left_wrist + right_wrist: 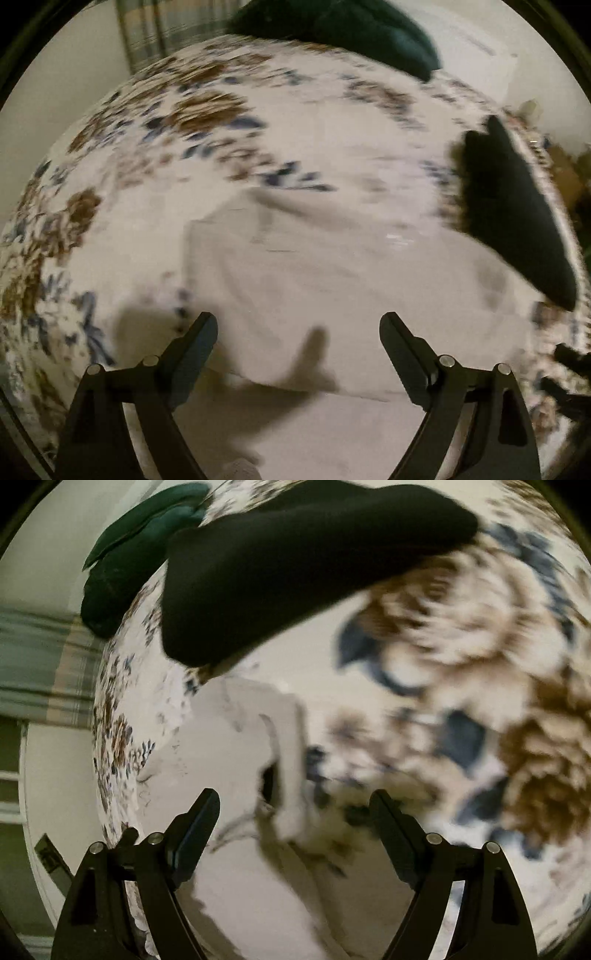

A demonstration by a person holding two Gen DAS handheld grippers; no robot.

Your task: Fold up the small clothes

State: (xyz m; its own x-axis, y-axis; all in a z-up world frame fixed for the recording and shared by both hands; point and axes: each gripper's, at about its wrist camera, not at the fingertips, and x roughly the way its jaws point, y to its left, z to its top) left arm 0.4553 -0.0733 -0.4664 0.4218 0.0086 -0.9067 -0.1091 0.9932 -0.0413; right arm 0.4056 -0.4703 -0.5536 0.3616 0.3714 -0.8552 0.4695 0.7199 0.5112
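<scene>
On the bed (155, 155), covered by a white spread printed with brown and blue flowers, a white garment (332, 280) lies flat near the middle. Left wrist view: the left claw (298, 325) hangs above the near portion of this garment with its jaws spread wide and nothing between them; its shadow falls on the cloth. A black garment (517, 221) lies on the spread to the right of the white one, close to the bed's edge. A dark green garment (354, 29) lies at the far side of the bed, well apart from the others. A plaid curtain (162, 26) hangs behind the bed at upper left.

Right wrist view: the right claw (295, 805) is also spread wide and holds nothing. A raised, crumpled edge of the white garment (288, 760) sits between and just beyond its fingertips; contact cannot be determined because of motion blur. The black garment (295, 565) lies beyond it, and the dark green garment (129, 561) lies further off at upper left.
</scene>
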